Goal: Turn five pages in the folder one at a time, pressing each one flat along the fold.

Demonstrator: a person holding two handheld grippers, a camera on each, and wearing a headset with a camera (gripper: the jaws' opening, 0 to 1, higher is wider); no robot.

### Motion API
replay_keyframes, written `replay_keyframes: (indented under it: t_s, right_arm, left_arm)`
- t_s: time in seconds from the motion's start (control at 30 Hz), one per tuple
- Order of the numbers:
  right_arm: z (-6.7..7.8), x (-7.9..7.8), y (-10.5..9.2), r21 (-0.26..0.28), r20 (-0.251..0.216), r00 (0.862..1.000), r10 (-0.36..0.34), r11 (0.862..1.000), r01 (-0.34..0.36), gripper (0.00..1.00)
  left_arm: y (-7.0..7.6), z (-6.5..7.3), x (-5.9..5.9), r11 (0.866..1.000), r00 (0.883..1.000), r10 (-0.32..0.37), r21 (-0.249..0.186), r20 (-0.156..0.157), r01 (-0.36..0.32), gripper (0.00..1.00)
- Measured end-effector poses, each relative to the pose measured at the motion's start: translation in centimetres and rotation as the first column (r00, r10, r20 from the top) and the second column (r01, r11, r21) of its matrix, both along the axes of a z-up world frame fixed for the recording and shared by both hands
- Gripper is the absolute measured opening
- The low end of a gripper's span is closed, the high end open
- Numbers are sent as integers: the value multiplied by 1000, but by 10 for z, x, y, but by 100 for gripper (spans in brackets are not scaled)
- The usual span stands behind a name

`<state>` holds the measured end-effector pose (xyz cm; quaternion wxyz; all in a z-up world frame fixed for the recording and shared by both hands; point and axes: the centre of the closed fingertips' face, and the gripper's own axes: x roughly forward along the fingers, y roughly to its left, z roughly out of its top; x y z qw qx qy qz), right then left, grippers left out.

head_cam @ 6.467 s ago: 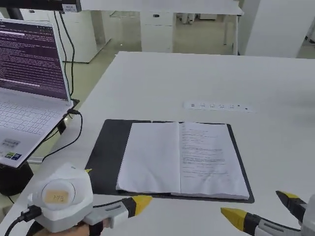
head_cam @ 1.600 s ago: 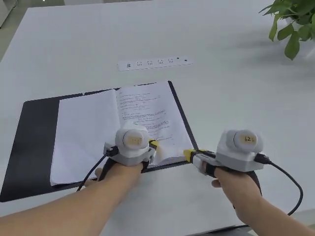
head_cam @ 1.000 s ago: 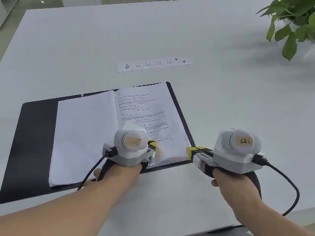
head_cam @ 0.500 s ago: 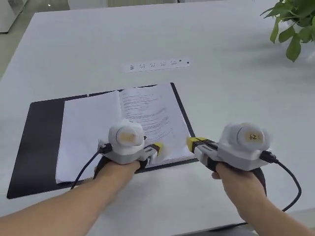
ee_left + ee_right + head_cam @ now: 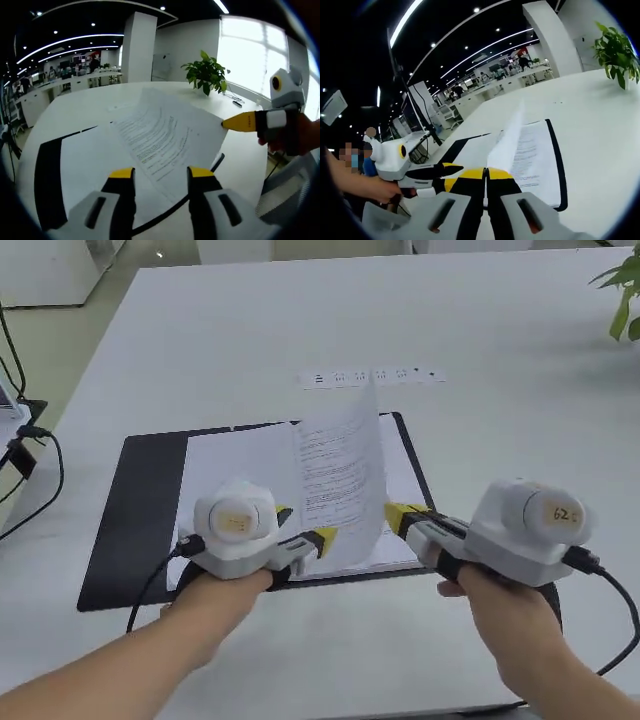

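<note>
Page-turning is in hand: the right gripper has its jaws pressed together on the near outer corner of one printed page. The page stands almost upright above the fold of the open black folder, which lies flat on the white table. The left gripper, jaws apart and holding nothing, hovers over the folder's near edge just left of the raised sheet. How many of the five turns are done cannot be told. The next move likely calls for the right gripper to carry the sheet over onto the left stack and release it. A gripper should then run along the fold to press the page flat, gently, since a hard pull could crease the corner.
</note>
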<state>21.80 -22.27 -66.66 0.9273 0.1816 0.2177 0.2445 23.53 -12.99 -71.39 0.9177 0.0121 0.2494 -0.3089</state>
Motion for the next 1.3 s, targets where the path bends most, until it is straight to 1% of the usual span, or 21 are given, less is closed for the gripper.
replay_keyframes:
  t_s: [0.1, 0.13, 0.2, 0.23, 0.3, 0.5, 0.57, 0.67, 0.7, 0.73, 0.77, 0.83, 0.87, 0.93, 0.97, 1.13, 1.17, 1.23, 1.27, 1.3]
  right_arm:
    - [7, 0, 21, 30, 9, 999, 32, 999, -32, 0]
    - [8, 1, 26, 29, 11, 999, 40, 999, -40, 0]
    - [11, 2, 39, 40, 15, 998, 62, 997, -63, 0]
    - [13, 3, 47, 45, 16, 997, 72, 996, -72, 0]
    - [14, 3, 60, 49, 17, 996, 93, 994, -94, 0]
    - [16, 2, 95, 59, 16, 989, 149, 987, -149, 0]
    - [15, 1, 105, 63, 14, 986, 164, 984, -164, 0]
    - [10, -2, 124, 64, -2, 980, 197, 978, -197, 0]
    - [9, -2, 127, 62, -5, 980, 201, 978, -200, 0]
    - [5, -3, 136, 60, -15, 976, 217, 975, -216, 0]
    - [4, -4, 141, 62, -21, 974, 224, 973, -222, 0]
    - [0, -4, 150, 63, -32, 971, 236, 970, -234, 0]
    - [-2, -5, 154, 67, -38, 970, 240, 969, -237, 0]
    - [-6, -5, 164, 69, -48, 967, 251, 967, -247, 0]
    - [-9, -6, 171, 75, -61, 963, 262, 964, -257, 0]
    - [-23, -6, 193, 69, -94, 950, 297, 954, -291, 0]
    - [-25, -6, 195, 66, -98, 949, 300, 953, -294, 0]
    - [-35, -7, 206, 58, -128, 939, 319, 948, -314, 0]
    - [-38, -5, 209, 53, -132, 937, 323, 946, -318, 0]
    - [-45, -6, 213, 40, -151, 931, 331, 943, -329, 0]
  left_arm:
    - [20, 4, -5, 1000, 1000, 27, -8, 7, -27, 39]
    - [28, 6, -8, 999, 999, 38, -11, 12, -37, 39]
    - [38, 9, -13, 999, 999, 49, -9, 14, -49, 39]
    - [46, 9, -16, 998, 998, 58, -4, 17, -58, 39]
    - [56, 11, -21, 998, 997, 68, -6, 23, -68, 38]
    - [90, 10, -39, 995, 995, 101, 9, 21, -102, 39]
    - [100, 10, -45, 994, 994, 107, 16, 26, -108, 39]
    - [113, 11, -51, 992, 991, 128, 16, 30, -129, 39]
    - [117, 11, -52, 991, 990, 135, 15, 31, -136, 39]
    - [122, 11, -55, 990, 989, 142, 16, 30, -143, 39]
    - [125, 10, -57, 989, 989, 145, 19, 30, -146, 39]
    - [132, 8, -61, 988, 988, 150, 35, 33, -151, 39]
    - [136, 7, -63, 987, 988, 153, 39, 30, -155, 39]
    - [141, 7, -67, 985, 986, 166, 35, 27, -167, 40]
    - [145, 7, -69, 983, 984, 177, 34, 28, -178, 39]
    - [157, 6, -74, 978, 978, 205, 27, 22, -206, 39]
    - [159, 6, -76, 977, 977, 211, 26, 18, -212, 39]
    - [163, 6, -79, 975, 975, 221, 22, 17, -221, 39]
    - [164, 7, -80, 974, 974, 225, 17, 16, -226, 39]
    - [164, 7, -81, 973, 974, 228, 16, 13, -228, 39]
